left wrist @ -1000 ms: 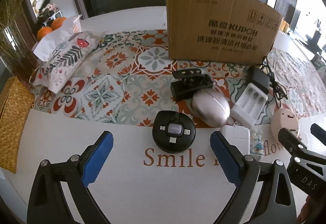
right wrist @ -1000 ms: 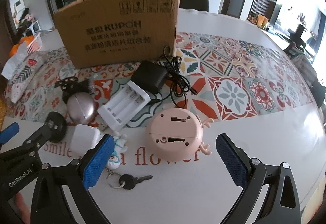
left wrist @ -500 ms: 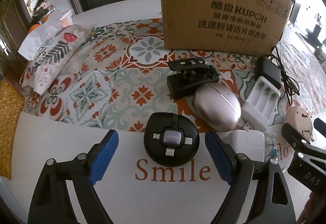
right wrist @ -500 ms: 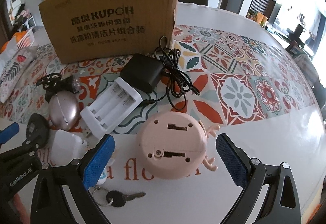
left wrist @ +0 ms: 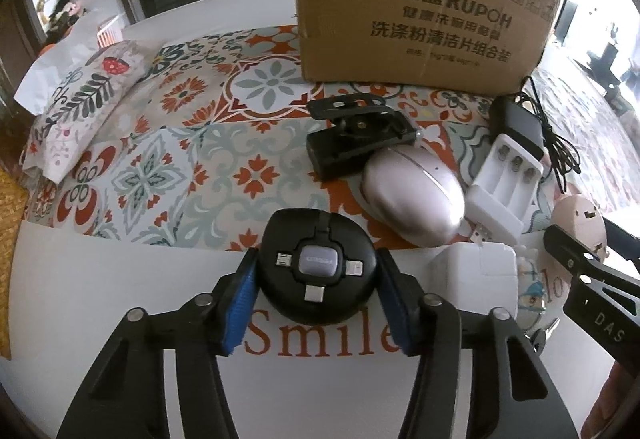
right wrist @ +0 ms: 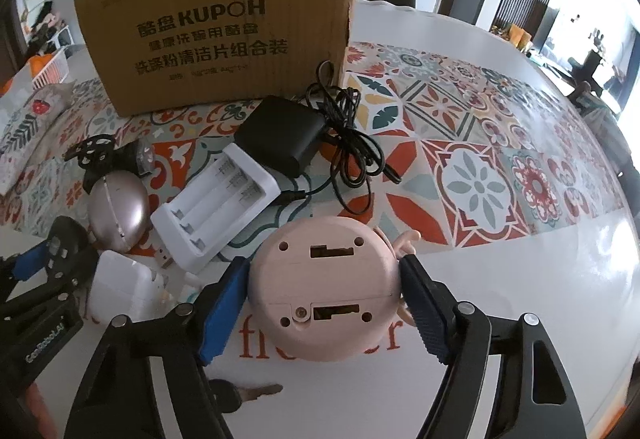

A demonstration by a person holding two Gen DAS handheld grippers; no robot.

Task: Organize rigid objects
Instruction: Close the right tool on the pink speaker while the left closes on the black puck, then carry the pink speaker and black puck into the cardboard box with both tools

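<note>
Black and round, the cable hub (left wrist: 318,271) lies on the surface (left wrist: 120,303); our left gripper (left wrist: 316,303) has just closed on its stiff, smooth rim. To its right, our right gripper (right wrist: 324,307) has just closed on the pink plastic toy (right wrist: 322,291), probably light, with fragile little hands.

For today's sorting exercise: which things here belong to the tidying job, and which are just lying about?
Job: black round cable hub in left gripper; pink round gadget in right gripper; white battery charger; cardboard box.
Lying about: floral pouch; patterned mat.
</note>
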